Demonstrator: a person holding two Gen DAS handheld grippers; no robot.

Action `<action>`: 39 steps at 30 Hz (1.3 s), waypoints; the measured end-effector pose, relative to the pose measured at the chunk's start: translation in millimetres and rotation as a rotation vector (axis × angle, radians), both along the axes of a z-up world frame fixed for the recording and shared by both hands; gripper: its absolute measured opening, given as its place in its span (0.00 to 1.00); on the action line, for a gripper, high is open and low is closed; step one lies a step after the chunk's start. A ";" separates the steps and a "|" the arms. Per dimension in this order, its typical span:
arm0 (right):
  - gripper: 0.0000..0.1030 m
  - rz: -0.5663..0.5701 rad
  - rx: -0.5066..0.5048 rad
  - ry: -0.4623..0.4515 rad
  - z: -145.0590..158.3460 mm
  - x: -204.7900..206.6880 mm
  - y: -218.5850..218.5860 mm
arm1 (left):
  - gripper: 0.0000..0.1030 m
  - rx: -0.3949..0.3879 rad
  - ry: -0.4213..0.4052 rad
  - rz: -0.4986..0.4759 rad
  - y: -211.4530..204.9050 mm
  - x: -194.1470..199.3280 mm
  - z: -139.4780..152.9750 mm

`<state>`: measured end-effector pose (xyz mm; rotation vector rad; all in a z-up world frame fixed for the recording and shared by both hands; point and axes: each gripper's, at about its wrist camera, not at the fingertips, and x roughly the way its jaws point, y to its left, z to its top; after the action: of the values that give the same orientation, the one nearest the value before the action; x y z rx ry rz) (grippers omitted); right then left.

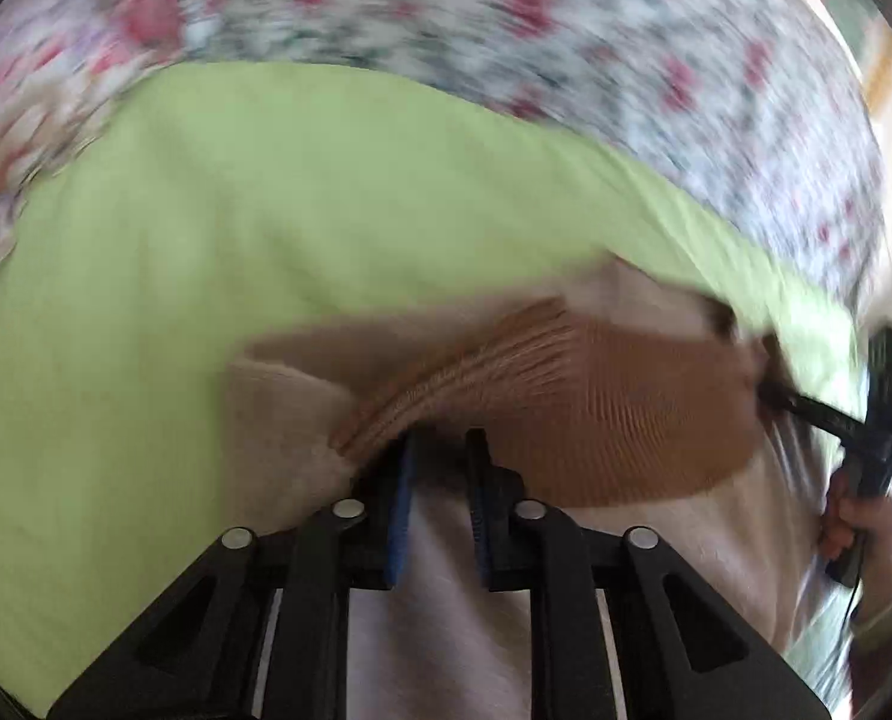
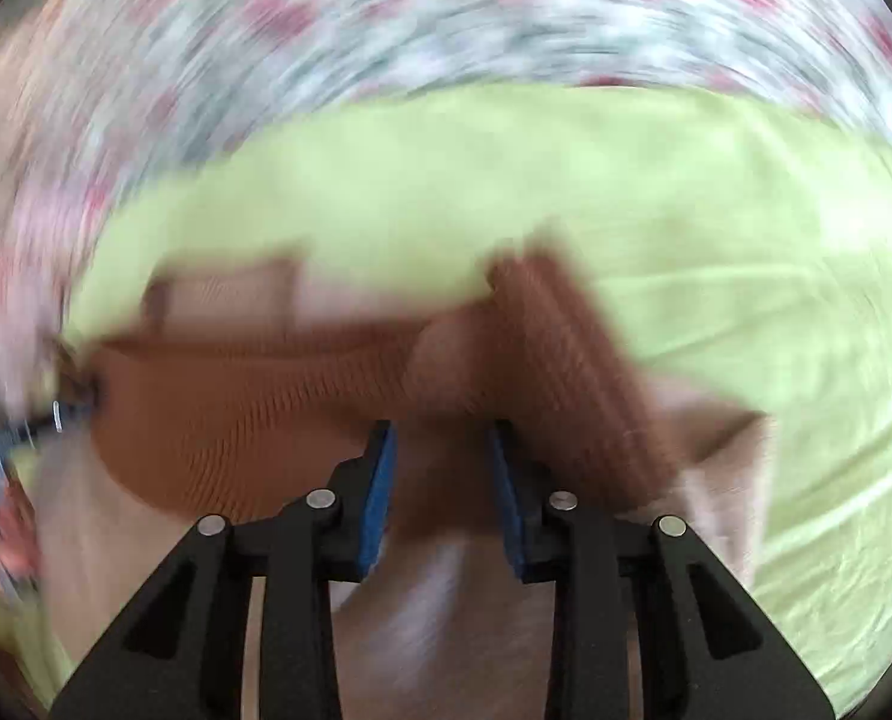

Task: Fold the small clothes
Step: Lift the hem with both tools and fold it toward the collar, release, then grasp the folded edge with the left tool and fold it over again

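A small garment [image 1: 595, 420], pale pink with a ribbed rust-brown band, lies rumpled on the green sheet [image 1: 206, 240].

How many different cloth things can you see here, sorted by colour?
Green sheet: 1
Flowery cloth: 1
Pale pink garment with a ribbed brown band: 1
Total: 3

Domestic setting, likely a bedroom: a smooth lime-green cotton sheet [image 1: 164, 312] lies over a white bedcover printed with red flowers [image 1: 505, 18], forming a soft work surface.
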<state>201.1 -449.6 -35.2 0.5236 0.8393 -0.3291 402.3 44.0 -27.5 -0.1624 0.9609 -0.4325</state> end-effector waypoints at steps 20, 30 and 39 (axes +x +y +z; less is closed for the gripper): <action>0.46 0.040 0.134 -0.131 11.5 -167.6 134.8 | 0.26 -0.228 0.063 0.054 28.5 -220.1 -2.5; 0.50 0.055 0.200 -0.127 -2.3 -210.2 179.6 | 0.45 -0.311 0.162 0.063 25.5 -287.0 -33.3; 0.52 0.063 0.196 -0.131 0.2 -216.1 187.2 | 0.59 -0.372 0.156 0.146 25.2 -259.1 -34.3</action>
<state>-15.0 -262.4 -35.0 0.6927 0.7633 -0.1536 143.3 69.2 -61.8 -0.6069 1.0072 -0.4656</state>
